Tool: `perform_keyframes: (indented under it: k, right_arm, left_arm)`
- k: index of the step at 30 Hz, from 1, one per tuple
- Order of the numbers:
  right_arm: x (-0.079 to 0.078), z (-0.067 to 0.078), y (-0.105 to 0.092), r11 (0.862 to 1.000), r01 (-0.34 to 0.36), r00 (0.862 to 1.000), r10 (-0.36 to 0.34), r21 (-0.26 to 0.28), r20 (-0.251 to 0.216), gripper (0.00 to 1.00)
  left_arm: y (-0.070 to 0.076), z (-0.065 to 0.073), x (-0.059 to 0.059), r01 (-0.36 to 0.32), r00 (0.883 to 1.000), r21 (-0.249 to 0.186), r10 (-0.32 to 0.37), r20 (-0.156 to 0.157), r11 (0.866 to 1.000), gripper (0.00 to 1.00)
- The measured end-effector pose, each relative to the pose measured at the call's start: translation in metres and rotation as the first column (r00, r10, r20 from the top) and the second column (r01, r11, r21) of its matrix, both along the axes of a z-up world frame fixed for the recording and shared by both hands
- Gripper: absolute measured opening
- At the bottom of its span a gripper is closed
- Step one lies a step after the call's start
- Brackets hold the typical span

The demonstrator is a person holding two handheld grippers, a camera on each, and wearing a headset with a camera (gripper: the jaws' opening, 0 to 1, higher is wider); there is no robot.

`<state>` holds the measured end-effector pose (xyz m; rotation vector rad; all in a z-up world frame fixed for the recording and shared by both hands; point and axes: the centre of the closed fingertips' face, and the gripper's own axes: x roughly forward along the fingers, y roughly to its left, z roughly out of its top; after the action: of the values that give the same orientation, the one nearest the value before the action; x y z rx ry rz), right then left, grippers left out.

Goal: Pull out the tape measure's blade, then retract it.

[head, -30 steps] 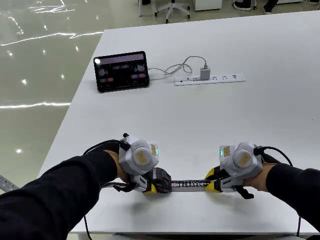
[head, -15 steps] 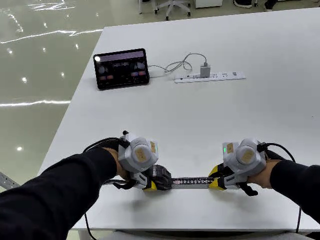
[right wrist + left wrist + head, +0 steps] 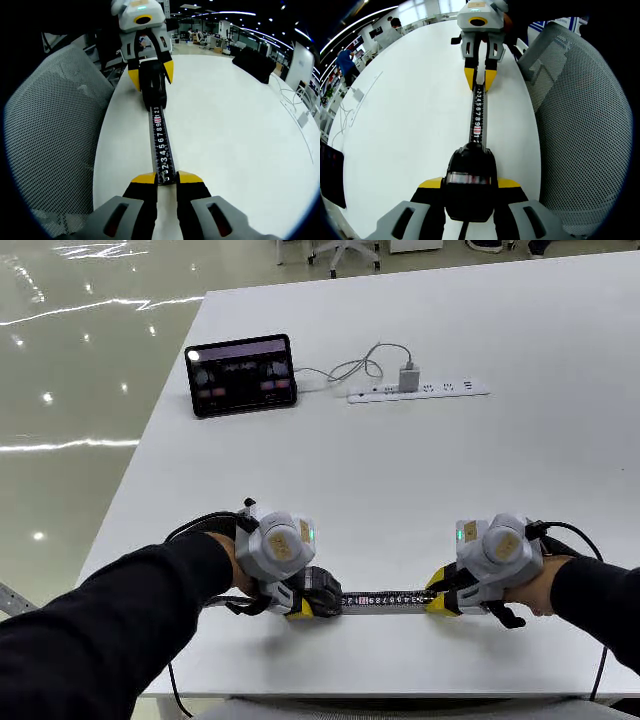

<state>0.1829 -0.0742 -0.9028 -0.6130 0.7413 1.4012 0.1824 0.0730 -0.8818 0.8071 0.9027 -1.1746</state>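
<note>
Jaws of the left gripper (image 3: pixel 470 183) clamp the case (image 3: pixel 470 165) near the edge of the table (image 3: pixel 400 470), those of the right gripper (image 3: pixel 160 178) pinch the tip of the blade (image 3: pixel 159 135), which lies straight between them, so the next move should follow this line.

The blade (image 3: pixel 160 142) ends hidden inside the right gripper (image 3: pixel 160 178). On the tablet (image 3: pixel 242 376), the screen icons are too small to read.

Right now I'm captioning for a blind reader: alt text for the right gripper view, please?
The right tongs pinch the tip of a blade stretched over a white table to its black case, held by the left tongs.
</note>
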Motion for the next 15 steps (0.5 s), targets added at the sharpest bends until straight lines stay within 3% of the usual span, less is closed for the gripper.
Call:
perform_keyframes:
  k: [15]
  right_arm:
    - [-0.0008, 0.0002, -0.0075, 1.0, 0.005, 1.0, -0.005, -0.011, -0.007, 0.09]
  left_arm:
    - [-0.0006, 0.0001, 0.0, -0.005, 1.0, -0.004, 0.005, 0.003, 1.0, 0.33]
